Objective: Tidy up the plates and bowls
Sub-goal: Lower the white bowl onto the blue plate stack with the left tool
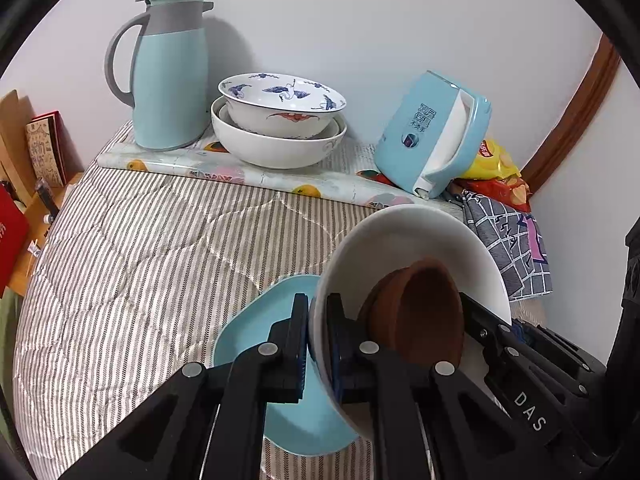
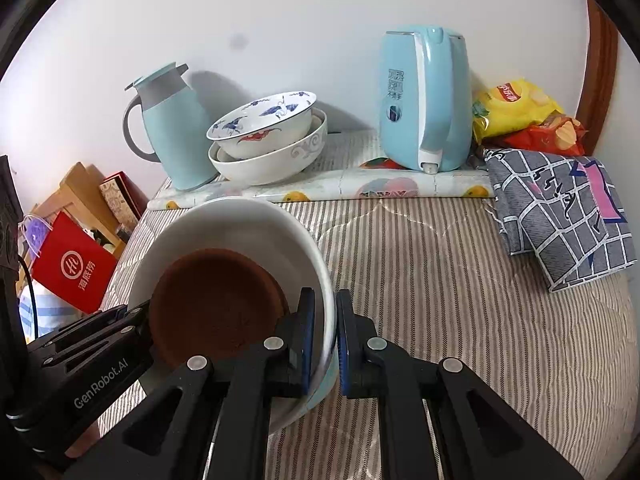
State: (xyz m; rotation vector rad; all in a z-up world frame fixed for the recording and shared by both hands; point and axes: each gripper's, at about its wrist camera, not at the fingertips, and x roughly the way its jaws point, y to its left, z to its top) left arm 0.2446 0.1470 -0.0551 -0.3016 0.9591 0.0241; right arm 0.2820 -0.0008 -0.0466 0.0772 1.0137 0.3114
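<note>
**Both grippers clamped on white bowl rim**

Left gripper (image 1: pixel 318 344) pinches one side of the white bowl (image 1: pixel 420 236), right gripper (image 2: pixel 326 340) the opposite side. Bowl is tilted, brown bowl (image 2: pixel 216 304) nested inside. Blue plate (image 1: pixel 248 320) sits directly under it on the striped cloth (image 2: pixel 440 280). Further back, on the fruit-print mat (image 2: pixel 340 188): stacked patterned bowls (image 1: pixel 280 120) between the thermos jug (image 1: pixel 168 76) and blue kettle (image 2: pixel 424 100).

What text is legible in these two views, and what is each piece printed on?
"DAS": right gripper.
"GenRobot.AI": left gripper.
"Lay's" logo: yellow chip bag.
Chinese characters on the blue kettle and red bag: too blurred to read reliably.
</note>
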